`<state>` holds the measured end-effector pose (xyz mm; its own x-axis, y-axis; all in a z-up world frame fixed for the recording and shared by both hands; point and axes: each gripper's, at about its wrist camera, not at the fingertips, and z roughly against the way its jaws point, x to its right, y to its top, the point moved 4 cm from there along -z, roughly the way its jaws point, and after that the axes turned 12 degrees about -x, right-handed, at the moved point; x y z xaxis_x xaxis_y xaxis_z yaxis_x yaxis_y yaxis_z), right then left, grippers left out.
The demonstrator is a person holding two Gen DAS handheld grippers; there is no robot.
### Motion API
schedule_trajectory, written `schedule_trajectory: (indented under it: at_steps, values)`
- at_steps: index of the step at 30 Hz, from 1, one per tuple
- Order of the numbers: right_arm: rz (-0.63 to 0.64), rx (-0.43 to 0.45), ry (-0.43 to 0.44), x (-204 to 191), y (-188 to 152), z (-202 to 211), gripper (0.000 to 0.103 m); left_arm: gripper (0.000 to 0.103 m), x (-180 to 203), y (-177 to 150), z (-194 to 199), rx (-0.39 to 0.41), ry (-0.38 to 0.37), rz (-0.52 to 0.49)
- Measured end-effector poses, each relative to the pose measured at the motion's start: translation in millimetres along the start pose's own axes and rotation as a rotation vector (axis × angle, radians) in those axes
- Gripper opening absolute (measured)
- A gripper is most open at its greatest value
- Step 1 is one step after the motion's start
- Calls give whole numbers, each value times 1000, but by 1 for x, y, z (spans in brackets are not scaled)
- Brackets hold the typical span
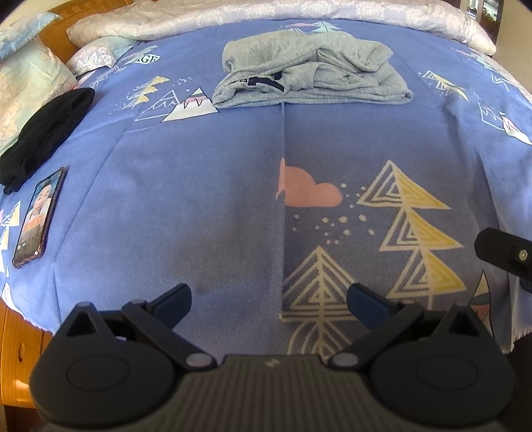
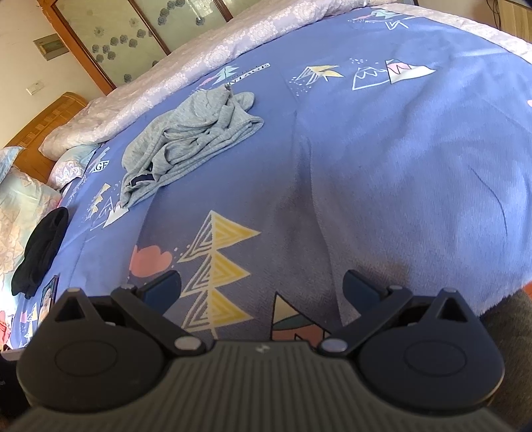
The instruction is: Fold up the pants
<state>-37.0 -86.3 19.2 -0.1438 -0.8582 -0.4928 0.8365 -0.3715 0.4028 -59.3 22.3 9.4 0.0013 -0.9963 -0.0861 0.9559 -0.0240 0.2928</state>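
Grey pants [image 1: 309, 71] lie in a rumpled heap on the blue patterned bedsheet [image 1: 206, 186], far ahead of my left gripper [image 1: 268, 300]. They also show in the right wrist view [image 2: 186, 143], up and to the left of my right gripper [image 2: 261, 287]. Both grippers are open and empty, hovering low over the near edge of the bed, well apart from the pants. Part of the right gripper [image 1: 505, 257] shows at the right edge of the left wrist view.
A black folded garment [image 1: 43, 134] and a phone [image 1: 38, 217] lie at the left of the bed. Pillows [image 1: 23, 79] and a pale quilt [image 1: 299, 16] line the far side. The wooden bed frame [image 1: 16, 352] shows at lower left.
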Motion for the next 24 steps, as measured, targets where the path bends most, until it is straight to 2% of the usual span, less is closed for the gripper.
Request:
schedule_trajectory:
  at_steps: [10,17,24]
  values:
    - [-21,-2,8,4,-1,1,103,103,-1,0,0,5,2,5]
    - [-5,58,-7,5,3,9,103,103,-13,7,11,73,36,38]
    - [0,54,-3,5,6,8,103,103,-18,11,13,87,45,50]
